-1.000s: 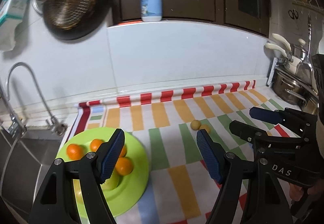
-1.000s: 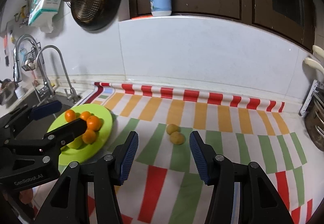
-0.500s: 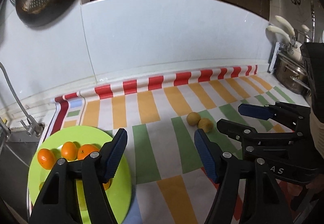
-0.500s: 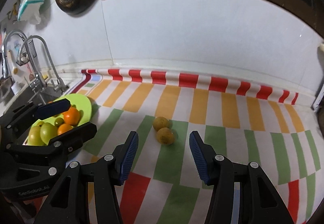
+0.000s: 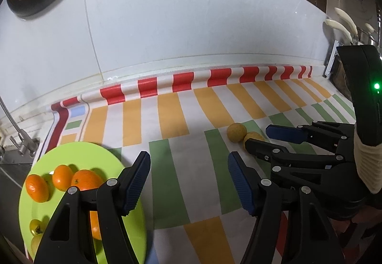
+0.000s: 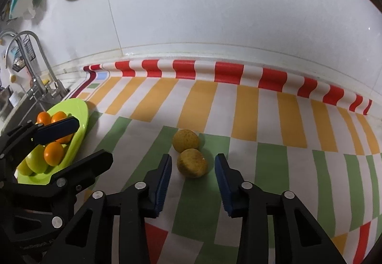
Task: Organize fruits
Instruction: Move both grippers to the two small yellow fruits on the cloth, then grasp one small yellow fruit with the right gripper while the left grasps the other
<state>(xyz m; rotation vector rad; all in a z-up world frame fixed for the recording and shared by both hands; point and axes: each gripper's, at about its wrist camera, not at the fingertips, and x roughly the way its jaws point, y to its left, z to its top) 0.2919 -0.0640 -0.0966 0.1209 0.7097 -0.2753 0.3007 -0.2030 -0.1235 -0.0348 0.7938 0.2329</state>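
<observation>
Two yellow-brown fruits lie touching each other on the striped cloth that covers the bench. In the right wrist view the nearer fruit sits at the centre of the frame, between the blue pads of the right gripper; the farther fruit lies just above it in the picture. The right fingers have just been closing, yet a gap shows on each side of the nearer fruit, so the pads do not press on it.

In the left wrist view the left gripper fills the lower middle of the frame, its fingers apart over bare cloth with nothing between them. The green plate lies at the lower left, carrying several oranges and, in the right wrist view, green fruits. A tap stands at the left edge of the right wrist view, above the plate.
</observation>
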